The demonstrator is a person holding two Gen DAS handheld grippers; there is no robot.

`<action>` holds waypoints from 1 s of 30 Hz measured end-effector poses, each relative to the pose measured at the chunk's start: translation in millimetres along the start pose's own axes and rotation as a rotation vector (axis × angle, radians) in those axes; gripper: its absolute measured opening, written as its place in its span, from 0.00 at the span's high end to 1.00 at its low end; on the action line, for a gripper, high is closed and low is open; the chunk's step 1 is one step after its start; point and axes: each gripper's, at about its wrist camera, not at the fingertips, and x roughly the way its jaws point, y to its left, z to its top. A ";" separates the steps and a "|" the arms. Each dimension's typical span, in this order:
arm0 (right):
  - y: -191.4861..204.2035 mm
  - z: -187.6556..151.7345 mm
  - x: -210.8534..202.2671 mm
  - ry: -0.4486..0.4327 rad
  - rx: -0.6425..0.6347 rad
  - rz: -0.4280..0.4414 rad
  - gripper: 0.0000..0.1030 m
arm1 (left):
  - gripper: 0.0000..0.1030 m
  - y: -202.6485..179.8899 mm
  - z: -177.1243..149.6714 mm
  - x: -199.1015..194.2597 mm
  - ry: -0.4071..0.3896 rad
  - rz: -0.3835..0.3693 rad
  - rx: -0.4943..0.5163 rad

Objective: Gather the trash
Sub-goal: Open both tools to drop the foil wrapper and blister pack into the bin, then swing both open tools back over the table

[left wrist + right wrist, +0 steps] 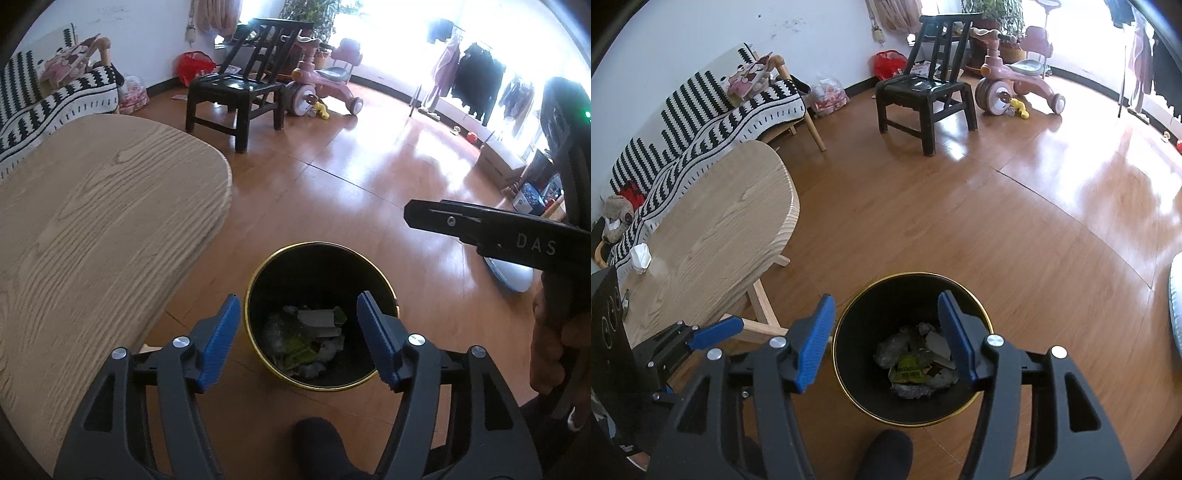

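A black trash bin with a gold rim point(258, 273) stands on the wooden floor; it also shows in the right wrist view point(988, 325). Crumpled paper, wrappers and card scraps point(306, 339) lie in its bottom, also visible in the right wrist view point(916, 365). My left gripper point(297, 332) hangs open and empty above the bin. My right gripper point(884, 336) is open and empty above the bin too. A crumpled white tissue point(641, 256) lies on the oval wooden table point(713, 240).
The table point(92, 229) is left of the bin. A striped sofa point(701, 122), a black chair point(923, 99) and a pink tricycle point(1015, 81) stand further off. A dark-socked foot point(886, 458) is just in front of the bin.
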 end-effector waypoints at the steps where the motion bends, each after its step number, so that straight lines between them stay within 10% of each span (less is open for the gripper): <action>1: 2.4 0.5 -0.1 -0.002 -0.004 -0.001 0.44 | 0.35 2.9 -0.1 -2.1 -0.003 0.004 -0.006; 12: 56.0 18.3 -3.4 -0.060 -0.061 0.009 0.12 | 0.09 46.7 -6.5 -55.4 -0.073 0.077 -0.079; 30: 301.0 36.1 52.3 -0.017 -0.304 0.195 0.08 | 0.06 293.7 -91.1 -207.9 -0.168 0.522 -0.546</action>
